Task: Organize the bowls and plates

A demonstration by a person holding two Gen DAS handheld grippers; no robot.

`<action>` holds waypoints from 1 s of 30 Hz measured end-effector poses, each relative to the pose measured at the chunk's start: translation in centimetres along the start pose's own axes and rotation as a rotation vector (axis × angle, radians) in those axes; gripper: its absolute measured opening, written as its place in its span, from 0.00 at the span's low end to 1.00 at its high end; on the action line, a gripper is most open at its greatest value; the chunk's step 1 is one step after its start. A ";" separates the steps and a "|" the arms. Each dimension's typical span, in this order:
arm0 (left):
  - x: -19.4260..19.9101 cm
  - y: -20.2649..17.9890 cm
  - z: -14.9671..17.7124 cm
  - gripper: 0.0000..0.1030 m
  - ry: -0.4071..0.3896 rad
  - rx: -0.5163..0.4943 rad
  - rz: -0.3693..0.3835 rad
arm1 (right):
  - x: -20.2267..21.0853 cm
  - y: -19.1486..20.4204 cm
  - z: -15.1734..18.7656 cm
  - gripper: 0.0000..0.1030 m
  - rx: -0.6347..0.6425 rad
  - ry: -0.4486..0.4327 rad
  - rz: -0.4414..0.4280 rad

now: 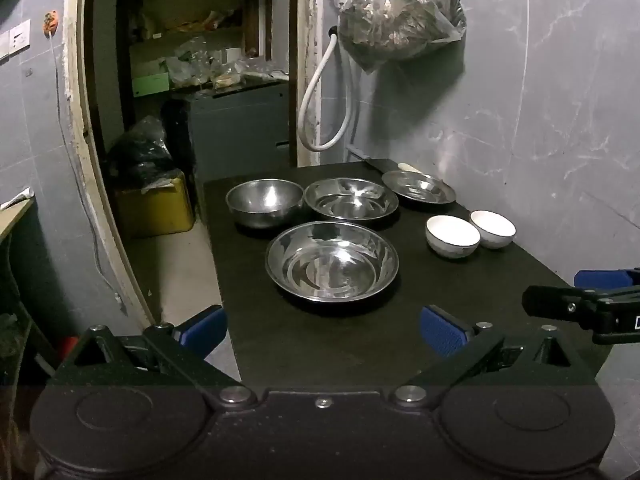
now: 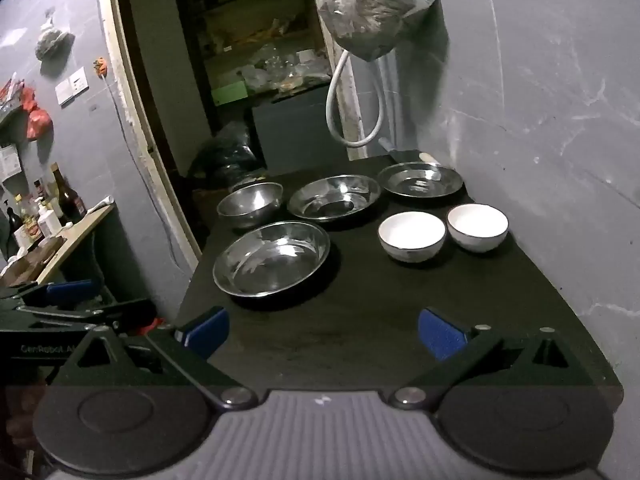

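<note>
Progress: nothing stacked | steel dishes [image 1: 332, 262] spread mid-table [image 1: 320, 344], white bowls [image 2: 412, 236] near right edge | left gripper [image 1: 324, 330], right gripper [image 2: 324, 330] spread wide, empty

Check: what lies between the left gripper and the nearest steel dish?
Only bare black tabletop between the open left gripper and the nearest steel dish, per the left wrist view.

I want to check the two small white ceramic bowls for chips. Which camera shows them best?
The right wrist view: the two small white ceramic bowls sit nearer and larger, rims fully visible. The left wrist view shows them smaller, off to the right.
</note>
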State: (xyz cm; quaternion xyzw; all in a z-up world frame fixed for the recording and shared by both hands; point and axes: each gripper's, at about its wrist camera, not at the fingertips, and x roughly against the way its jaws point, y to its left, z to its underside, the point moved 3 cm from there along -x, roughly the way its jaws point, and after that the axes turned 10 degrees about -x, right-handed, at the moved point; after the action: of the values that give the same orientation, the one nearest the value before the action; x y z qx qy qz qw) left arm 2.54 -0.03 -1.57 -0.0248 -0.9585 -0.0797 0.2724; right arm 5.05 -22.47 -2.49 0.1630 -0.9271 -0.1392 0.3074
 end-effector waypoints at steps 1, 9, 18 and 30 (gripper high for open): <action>-0.1 0.1 0.0 0.99 0.012 0.012 0.007 | 0.0 0.1 0.0 1.00 -0.005 -0.001 0.004; 0.2 0.2 -0.5 0.99 0.021 -0.002 0.016 | 0.1 0.1 -0.1 1.00 -0.011 -0.022 -0.022; 0.0 0.1 -0.1 0.99 0.023 -0.014 0.019 | 0.3 0.3 0.1 1.00 -0.011 -0.021 -0.020; -0.3 0.0 -0.1 0.99 0.025 -0.020 0.037 | 0.4 0.1 -0.1 1.00 -0.016 -0.026 -0.004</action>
State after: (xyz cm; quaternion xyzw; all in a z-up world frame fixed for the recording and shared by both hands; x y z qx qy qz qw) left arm 2.81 -0.01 -1.66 -0.0445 -0.9536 -0.0846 0.2856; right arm 4.79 -22.55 -2.18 0.1605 -0.9297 -0.1493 0.2962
